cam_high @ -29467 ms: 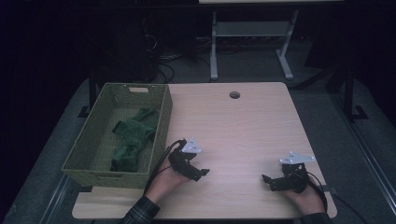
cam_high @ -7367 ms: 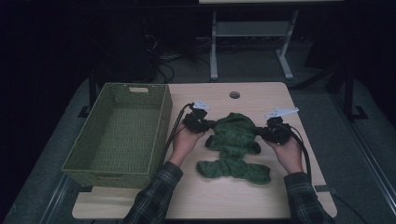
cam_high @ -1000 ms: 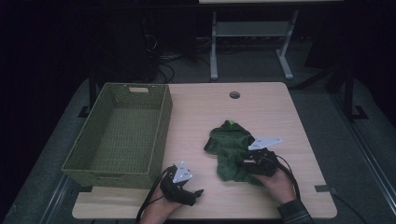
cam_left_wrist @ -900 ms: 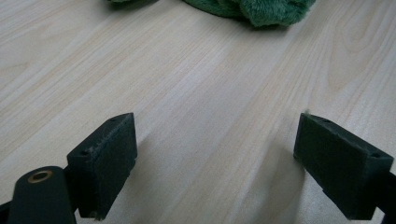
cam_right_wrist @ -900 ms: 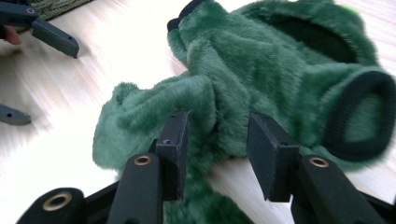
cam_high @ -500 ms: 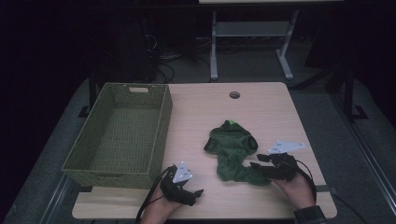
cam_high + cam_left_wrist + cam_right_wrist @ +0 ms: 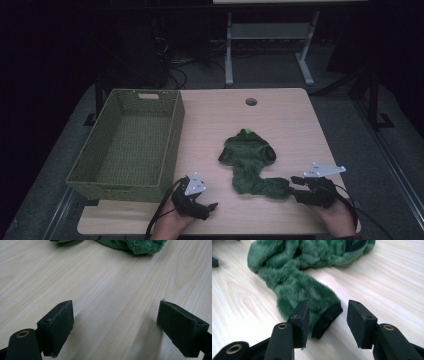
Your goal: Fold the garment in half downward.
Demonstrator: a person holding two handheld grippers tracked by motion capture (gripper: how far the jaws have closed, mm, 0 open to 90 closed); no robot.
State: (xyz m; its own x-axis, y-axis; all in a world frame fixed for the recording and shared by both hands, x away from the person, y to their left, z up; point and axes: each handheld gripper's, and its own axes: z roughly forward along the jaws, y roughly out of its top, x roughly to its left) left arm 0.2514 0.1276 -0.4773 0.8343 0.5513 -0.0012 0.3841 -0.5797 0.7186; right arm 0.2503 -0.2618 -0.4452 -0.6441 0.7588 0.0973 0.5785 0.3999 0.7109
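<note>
Green fleece garment [image 7: 248, 162] is lying crumpled on the right half of the wooden table [image 7: 215, 117], its collar end toward the far edge and one sleeve stretching out toward the near right corner. Compared with a second ago, that sleeve is now reaching farther rightward, drawn out from the bunched body, which itself is sitting in much the same spot. In the right gripper view the garment [image 7: 312, 272] is showing its dark cuff [image 7: 328, 318] lying on the wood just ahead of the jaws, beside the left-hand pad and not pinched by either one. The right gripper [image 7: 298, 186] is sitting at the sleeve's end, having slid away from the garment's body toward the table's right edge since the earlier frames; its jaws have just been opening and are now standing partly apart, gripping nothing. The left gripper [image 7: 210, 207] is resting near the front edge, well apart from the garment, in the same place as a second ago; in its own view the jaws are spread wide over bare wood, with nothing between them and the garment [image 7: 130, 245] lying farther off. To the left, the woven basket [image 7: 172, 127] is standing unmoved on the table.
</note>
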